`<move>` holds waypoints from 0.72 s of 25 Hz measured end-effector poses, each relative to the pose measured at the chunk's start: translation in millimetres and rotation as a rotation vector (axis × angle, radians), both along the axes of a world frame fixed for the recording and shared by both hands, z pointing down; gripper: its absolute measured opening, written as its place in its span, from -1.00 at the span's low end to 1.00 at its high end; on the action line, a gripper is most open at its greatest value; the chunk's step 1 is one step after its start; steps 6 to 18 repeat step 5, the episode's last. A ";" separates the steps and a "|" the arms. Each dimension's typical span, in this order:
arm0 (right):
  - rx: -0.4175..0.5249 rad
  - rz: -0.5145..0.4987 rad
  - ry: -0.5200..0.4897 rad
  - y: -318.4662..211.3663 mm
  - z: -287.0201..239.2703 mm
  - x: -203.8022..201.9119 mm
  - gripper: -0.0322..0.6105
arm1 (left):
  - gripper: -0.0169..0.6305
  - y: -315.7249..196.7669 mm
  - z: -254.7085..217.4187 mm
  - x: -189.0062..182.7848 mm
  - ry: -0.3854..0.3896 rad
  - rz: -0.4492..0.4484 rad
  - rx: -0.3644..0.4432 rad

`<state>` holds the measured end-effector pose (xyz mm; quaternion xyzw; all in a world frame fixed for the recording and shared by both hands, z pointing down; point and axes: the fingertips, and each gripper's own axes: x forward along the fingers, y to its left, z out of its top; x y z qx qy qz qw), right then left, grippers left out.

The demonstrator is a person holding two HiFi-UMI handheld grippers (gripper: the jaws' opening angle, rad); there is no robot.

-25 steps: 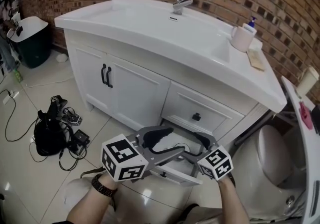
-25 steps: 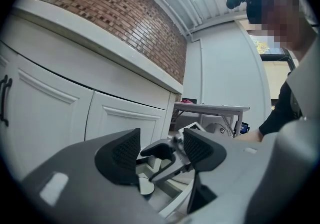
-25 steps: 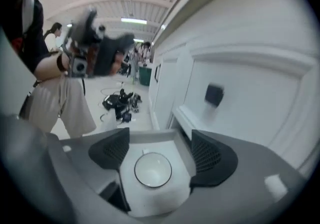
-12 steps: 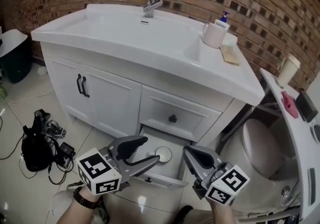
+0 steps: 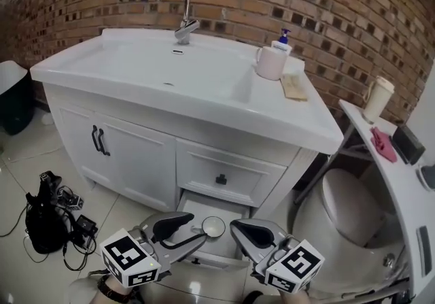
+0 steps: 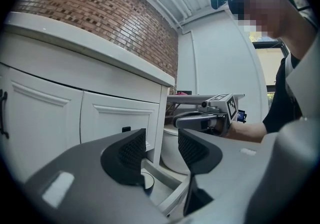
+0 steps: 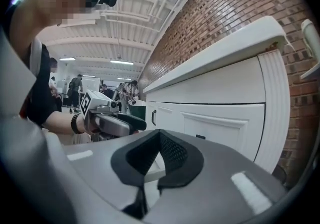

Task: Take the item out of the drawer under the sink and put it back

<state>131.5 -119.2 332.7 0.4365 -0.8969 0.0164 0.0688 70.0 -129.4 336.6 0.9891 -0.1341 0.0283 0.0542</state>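
Round item [image 5: 213,226], pale with a dark rim, lies flat in the open bottom drawer [image 5: 192,203] of the white vanity, toward the drawer's right side; I see its edge again in the left gripper view, low behind the left-hand jaw; what exactly it is I cannot make out. My left gripper [image 5: 198,226] hovers over the drawer just beside the item, its tips near the rim; whether they touch it I cannot tell; its jaws are closing, yet in its own view [image 6: 162,145] a gap shows between the ribbed pads and nothing sits in that gap, only the drawer and cabinet front beyond. My right gripper [image 5: 235,226] is clenched tight and empty; in its own view [image 7: 159,142] the two pads meet in a point; it hangs at the drawer's right front corner, close to the left gripper but apart from it. Above the open drawer the upper drawer [image 5: 224,172] is closed, a black knob at its middle; the sink [image 5: 170,68] tops the vanity, with a chrome faucet [image 5: 179,9] at the back, a white mug [image 5: 270,63] at the right; a toilet [image 5: 346,209] stands to the right of the vanity.
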 end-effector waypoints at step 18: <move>-0.014 -0.008 0.009 -1.0 3.4 0.8 -0.89 | -0.33 -1.6 7.5 1.9 0.001 0.001 -0.002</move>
